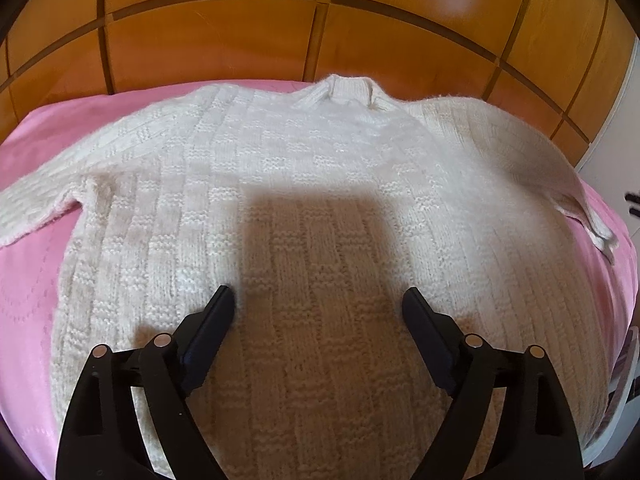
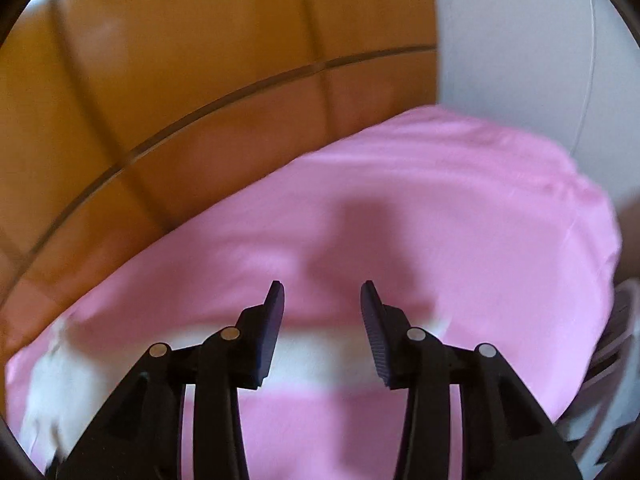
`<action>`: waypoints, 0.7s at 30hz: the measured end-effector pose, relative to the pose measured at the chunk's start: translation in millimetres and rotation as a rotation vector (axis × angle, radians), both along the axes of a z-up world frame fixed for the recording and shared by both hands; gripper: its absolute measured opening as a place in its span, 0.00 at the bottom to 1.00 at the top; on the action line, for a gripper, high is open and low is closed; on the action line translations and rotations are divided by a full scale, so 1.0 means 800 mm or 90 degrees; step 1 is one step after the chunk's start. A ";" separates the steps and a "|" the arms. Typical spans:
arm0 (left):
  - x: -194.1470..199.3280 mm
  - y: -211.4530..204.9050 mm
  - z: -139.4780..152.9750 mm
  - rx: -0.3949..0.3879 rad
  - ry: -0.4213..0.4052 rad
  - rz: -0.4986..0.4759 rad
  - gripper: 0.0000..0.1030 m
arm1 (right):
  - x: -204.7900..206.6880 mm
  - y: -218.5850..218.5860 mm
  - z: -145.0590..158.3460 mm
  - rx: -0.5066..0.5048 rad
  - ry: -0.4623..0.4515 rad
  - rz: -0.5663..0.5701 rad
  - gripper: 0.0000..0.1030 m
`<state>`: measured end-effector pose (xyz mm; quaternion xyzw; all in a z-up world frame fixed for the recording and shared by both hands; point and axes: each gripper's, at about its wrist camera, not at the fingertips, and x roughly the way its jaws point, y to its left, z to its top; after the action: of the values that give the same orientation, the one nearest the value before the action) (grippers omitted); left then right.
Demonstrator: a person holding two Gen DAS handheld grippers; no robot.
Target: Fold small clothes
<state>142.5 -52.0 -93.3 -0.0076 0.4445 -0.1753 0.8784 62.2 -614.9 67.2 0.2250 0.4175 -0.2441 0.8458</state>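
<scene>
Both tools gaped empty: left tool (image 1: 318, 306) over the sweater (image 1: 320, 184), collar ahead; right tool (image 2: 322, 300) beyond its sleeve (image 2: 316, 360).

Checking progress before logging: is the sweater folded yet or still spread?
Spread. The sweater lies flat on the pink sheet, both sleeves out sideways, collar at the far edge.

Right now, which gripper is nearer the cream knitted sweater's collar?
Left. The left gripper hovers open over the cream knitted sweater, facing its collar. The right gripper is off over the pink sheet; no collar in its view.
</scene>
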 end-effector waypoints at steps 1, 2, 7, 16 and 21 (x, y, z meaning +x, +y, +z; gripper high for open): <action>0.000 0.000 0.000 0.000 0.001 0.000 0.82 | -0.014 0.016 -0.005 0.027 -0.010 0.030 0.38; 0.000 0.000 0.000 0.000 0.001 0.001 0.82 | -0.024 0.035 -0.013 0.058 -0.014 0.072 0.36; 0.000 -0.002 0.000 0.012 -0.001 0.002 0.83 | 0.009 0.105 -0.061 0.124 0.026 0.220 0.30; 0.003 -0.001 0.000 0.012 -0.001 0.005 0.84 | 0.135 0.001 -0.062 -0.037 -0.019 -0.020 0.45; 0.002 0.000 -0.001 0.005 -0.005 0.007 0.86 | 0.075 -0.022 -0.042 0.012 -0.063 -0.077 0.50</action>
<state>144.0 -51.9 -94.3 -0.0061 0.4414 -0.1687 0.8813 122.2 -632.8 33.7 0.2695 0.3630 -0.2795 0.8470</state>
